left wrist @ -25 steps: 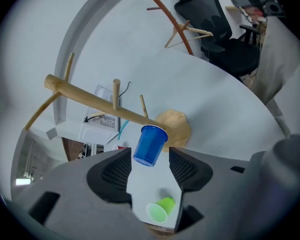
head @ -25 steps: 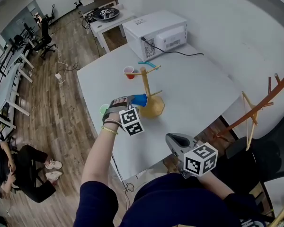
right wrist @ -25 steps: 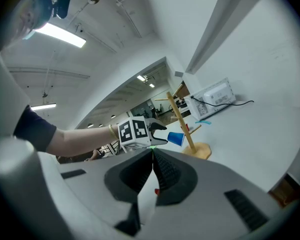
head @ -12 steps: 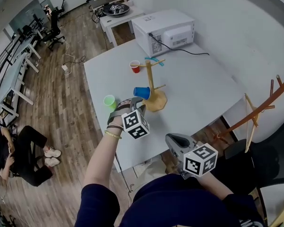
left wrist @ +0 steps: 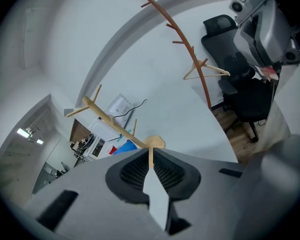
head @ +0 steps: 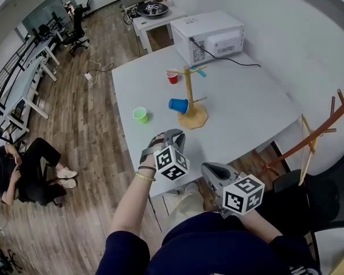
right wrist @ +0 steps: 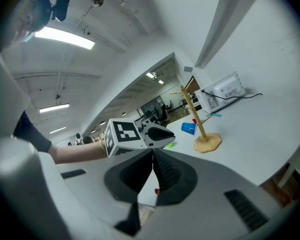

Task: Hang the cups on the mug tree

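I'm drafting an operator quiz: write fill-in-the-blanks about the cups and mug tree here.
1. The standing cup on the table, apart from the mug tree, is coloured ____.
2. The hanging cup lowest on the tree is ____.
3. The white appliance behind the tree is a ____.
Missing words: green; blue; microwave.

Your right gripper (right wrist: 152,158) had its jaws together, empty. Ahead, your left gripper (right wrist: 171,135), jaws just closing on nothing, hung near the mug tree (right wrist: 196,118) and its blue cup (right wrist: 188,128).

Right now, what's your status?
Left gripper just closing, empty; right gripper shut, empty. Blue cup, red cup on tree; green cup on table. Nothing blocks it.
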The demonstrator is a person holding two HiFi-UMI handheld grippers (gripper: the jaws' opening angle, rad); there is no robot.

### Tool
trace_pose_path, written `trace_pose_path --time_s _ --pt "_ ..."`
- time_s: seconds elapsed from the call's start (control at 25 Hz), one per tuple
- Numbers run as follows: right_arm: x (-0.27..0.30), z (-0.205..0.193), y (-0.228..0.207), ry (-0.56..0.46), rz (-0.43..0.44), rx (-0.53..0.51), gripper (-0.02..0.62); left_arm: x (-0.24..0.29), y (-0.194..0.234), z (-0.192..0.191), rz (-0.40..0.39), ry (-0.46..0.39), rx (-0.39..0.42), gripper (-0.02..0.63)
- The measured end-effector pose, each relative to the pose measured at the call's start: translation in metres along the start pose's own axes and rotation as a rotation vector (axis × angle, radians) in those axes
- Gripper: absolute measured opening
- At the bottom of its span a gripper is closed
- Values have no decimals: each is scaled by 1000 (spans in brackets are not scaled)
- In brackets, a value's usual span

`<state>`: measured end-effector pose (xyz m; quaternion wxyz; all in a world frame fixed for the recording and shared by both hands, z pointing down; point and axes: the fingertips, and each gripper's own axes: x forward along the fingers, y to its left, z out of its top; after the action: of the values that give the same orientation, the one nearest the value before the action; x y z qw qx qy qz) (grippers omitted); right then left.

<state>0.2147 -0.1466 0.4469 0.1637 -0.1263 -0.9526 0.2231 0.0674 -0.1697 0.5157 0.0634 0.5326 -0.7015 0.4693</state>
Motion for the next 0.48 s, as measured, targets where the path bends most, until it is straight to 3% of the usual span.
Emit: trace_pose_path --time_s 0.48 --pt "-20 -18 17 6 9 -12 29 -44 -41 21 30 -107 -243 28"
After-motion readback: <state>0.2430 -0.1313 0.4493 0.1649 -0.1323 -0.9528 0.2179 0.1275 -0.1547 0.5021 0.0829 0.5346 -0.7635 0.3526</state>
